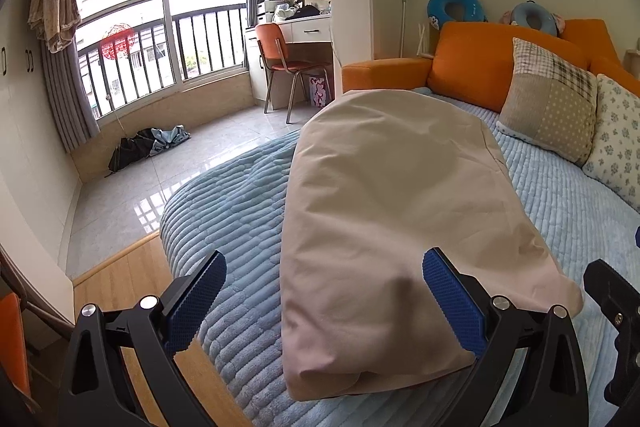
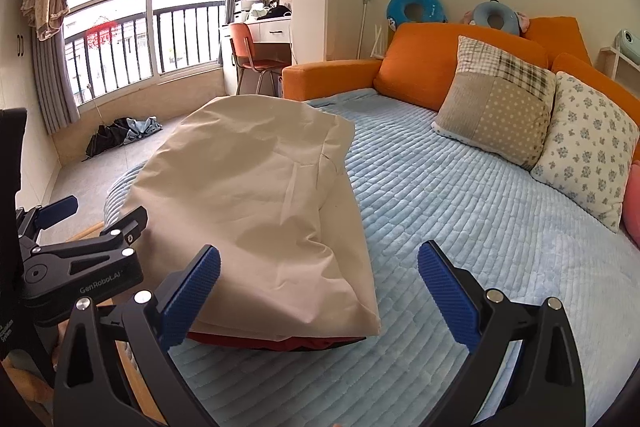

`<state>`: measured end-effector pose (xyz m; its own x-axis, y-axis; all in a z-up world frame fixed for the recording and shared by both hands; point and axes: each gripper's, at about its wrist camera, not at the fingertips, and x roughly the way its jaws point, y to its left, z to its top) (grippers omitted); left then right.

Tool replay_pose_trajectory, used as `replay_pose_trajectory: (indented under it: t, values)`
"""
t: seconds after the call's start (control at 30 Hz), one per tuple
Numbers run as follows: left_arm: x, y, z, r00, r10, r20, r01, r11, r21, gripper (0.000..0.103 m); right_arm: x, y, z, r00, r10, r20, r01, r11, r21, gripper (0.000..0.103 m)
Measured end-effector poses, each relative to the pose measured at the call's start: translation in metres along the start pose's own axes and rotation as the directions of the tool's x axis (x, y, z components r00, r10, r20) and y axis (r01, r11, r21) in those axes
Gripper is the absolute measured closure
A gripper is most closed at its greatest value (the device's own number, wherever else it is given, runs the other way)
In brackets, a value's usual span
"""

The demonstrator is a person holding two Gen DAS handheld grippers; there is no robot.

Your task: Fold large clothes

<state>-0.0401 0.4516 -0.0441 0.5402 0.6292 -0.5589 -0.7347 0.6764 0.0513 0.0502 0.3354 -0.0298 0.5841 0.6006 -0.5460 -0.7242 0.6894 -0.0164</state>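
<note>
Blue-padded left tongs [image 1: 324, 291] and right tongs [image 2: 319, 285] both stand spread wide, gripping nothing, level over the near end of the beige garment [image 2: 256, 195]. That garment lies folded lengthwise on the light-blue bed [image 2: 460, 211], well short of the patchwork pillow [image 2: 496, 107].

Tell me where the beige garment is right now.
The beige garment lies folded on the blue bed cover, near its left edge toward the window. Both open grippers, left gripper and right gripper, sit at its near end.
</note>
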Motion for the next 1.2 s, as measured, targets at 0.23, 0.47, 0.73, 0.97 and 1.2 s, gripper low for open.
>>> replay_pose_trajectory:
  t: [0.23,0.47,0.73,0.97,1.2]
  values:
    - [-0.008,0.001,-0.001,1.0,-0.006,0.007,0.006,1.0,-0.004,0.003,-0.002,0.004,0.0,1.0,0.003,-0.006,-0.003,1.0,-0.003,0.005]
    - [-0.013,0.003,-0.003,1.0,-0.004,0.016,0.004,1.0,-0.001,0.003,-0.004,0.008,0.003,1.0,-0.003,0.0,0.003,1.0,-0.004,0.005]
    - [-0.012,0.007,-0.002,1.0,-0.001,0.017,0.001,1.0,-0.006,0.003,-0.003,0.01,0.003,1.0,-0.004,-0.003,0.004,1.0,-0.01,0.005]
    - [-0.009,0.007,-0.002,1.0,0.005,0.009,-0.005,1.0,-0.002,0.003,-0.001,0.013,0.004,1.0,-0.007,-0.003,0.007,1.0,-0.013,0.005]
    - [-0.007,0.006,-0.002,1.0,-0.012,-0.004,0.012,1.0,-0.012,0.003,0.002,0.012,0.004,1.0,-0.013,-0.004,0.013,1.0,-0.001,0.005]
